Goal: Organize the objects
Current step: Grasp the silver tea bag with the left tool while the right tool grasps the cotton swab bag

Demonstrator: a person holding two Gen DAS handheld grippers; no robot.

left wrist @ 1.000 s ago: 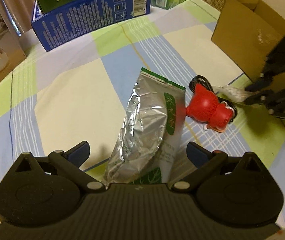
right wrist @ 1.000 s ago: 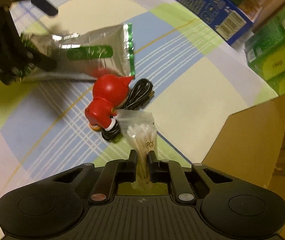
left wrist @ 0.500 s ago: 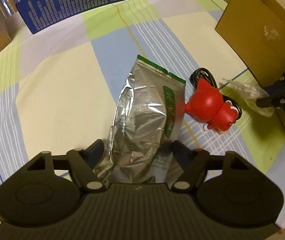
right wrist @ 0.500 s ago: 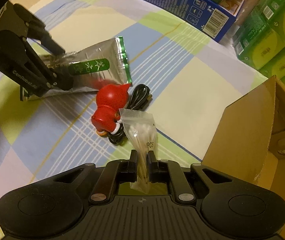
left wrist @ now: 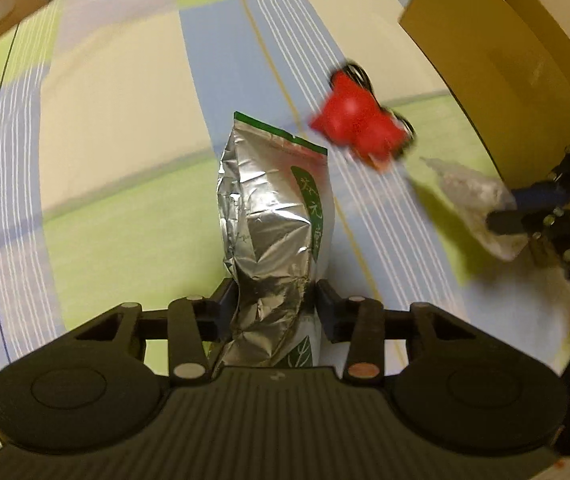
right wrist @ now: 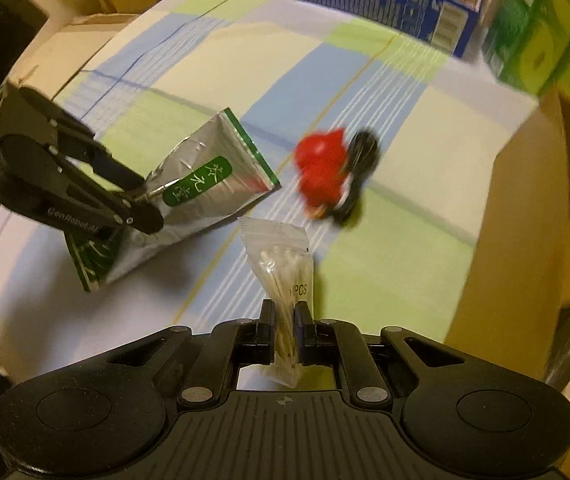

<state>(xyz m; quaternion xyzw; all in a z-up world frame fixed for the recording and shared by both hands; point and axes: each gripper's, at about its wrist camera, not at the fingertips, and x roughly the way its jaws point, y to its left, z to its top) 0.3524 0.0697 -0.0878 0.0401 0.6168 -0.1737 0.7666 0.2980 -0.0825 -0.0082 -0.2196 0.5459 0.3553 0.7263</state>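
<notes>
My left gripper point(left wrist: 276, 300) is shut on a silver foil tea pouch point(left wrist: 273, 220) with a green label and holds it lifted off the checked cloth. The pouch point(right wrist: 201, 192) and the left gripper point(right wrist: 141, 208) also show in the right wrist view. My right gripper point(right wrist: 284, 316) is shut on a clear bag of cotton swabs point(right wrist: 285, 268), raised above the table. That bag point(left wrist: 473, 200) shows at the right of the left wrist view. A red toy point(left wrist: 355, 126) lies on a coiled black cable point(right wrist: 359, 164) on the cloth.
An open cardboard box point(left wrist: 501, 60) stands at the right edge of the table, also in the right wrist view point(right wrist: 541, 216). A blue carton point(right wrist: 381, 20) and green boxes point(right wrist: 545, 28) stand at the far side. The table edge point(right wrist: 85, 64) runs at the left.
My left gripper closed on the foil pouch and lifted it off the cloth. My right gripper rose higher with the swab bag. The red toy stayed on the table.
</notes>
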